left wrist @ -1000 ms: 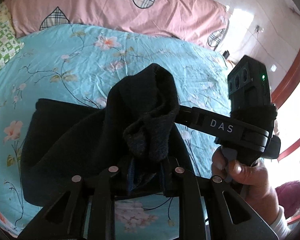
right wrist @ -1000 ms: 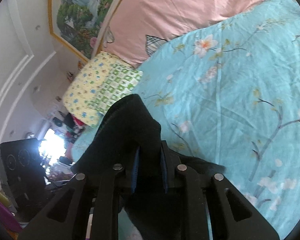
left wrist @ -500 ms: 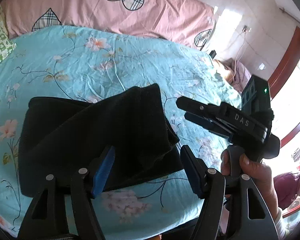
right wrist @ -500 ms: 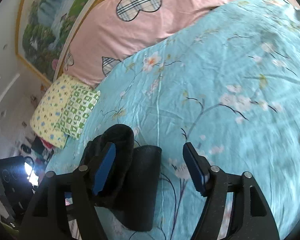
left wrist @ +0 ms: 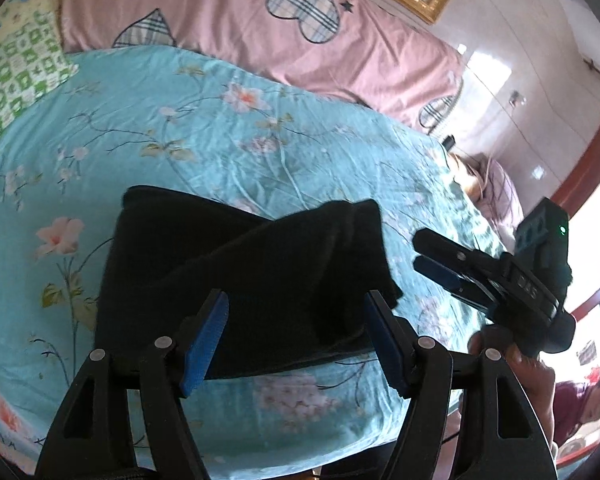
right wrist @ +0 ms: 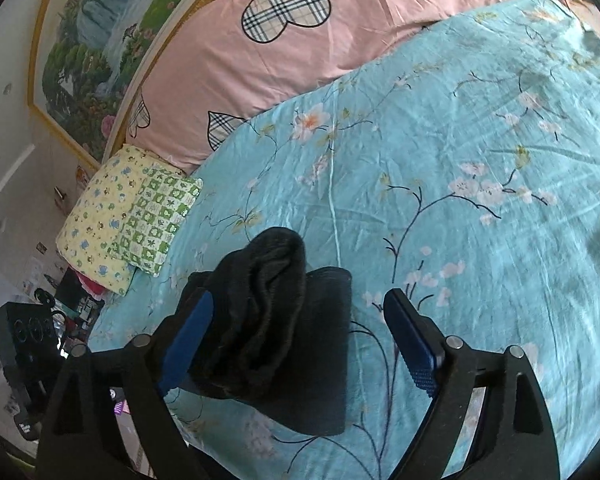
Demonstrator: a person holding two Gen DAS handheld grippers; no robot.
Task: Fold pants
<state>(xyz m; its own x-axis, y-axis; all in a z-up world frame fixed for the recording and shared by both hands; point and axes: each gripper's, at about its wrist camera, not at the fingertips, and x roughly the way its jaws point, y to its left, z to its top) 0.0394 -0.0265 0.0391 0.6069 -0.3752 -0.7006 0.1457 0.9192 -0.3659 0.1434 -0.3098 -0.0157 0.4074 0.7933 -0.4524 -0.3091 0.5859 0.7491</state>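
Two grippers: left gripper (left wrist: 294,336) parted; right gripper (right wrist: 296,344) opening, nothing pinched.
Black fleece pants (left wrist: 236,276): folded flat on turquoise floral bedsheet (left wrist: 228,136), released to rest.

White letters "DAS" on black body of right tongs (left wrist: 440,258), seen upside down.

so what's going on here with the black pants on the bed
A person is folding black pants on a bed with a blue floral sheet, using handheld tongs in each hand. The pants lie folded in a compact bundle on the sheet. The left tongs stand open over the near edge, gripping nothing. The right tongs are opening, with a bunched end of the pants between the pads but not pinched.
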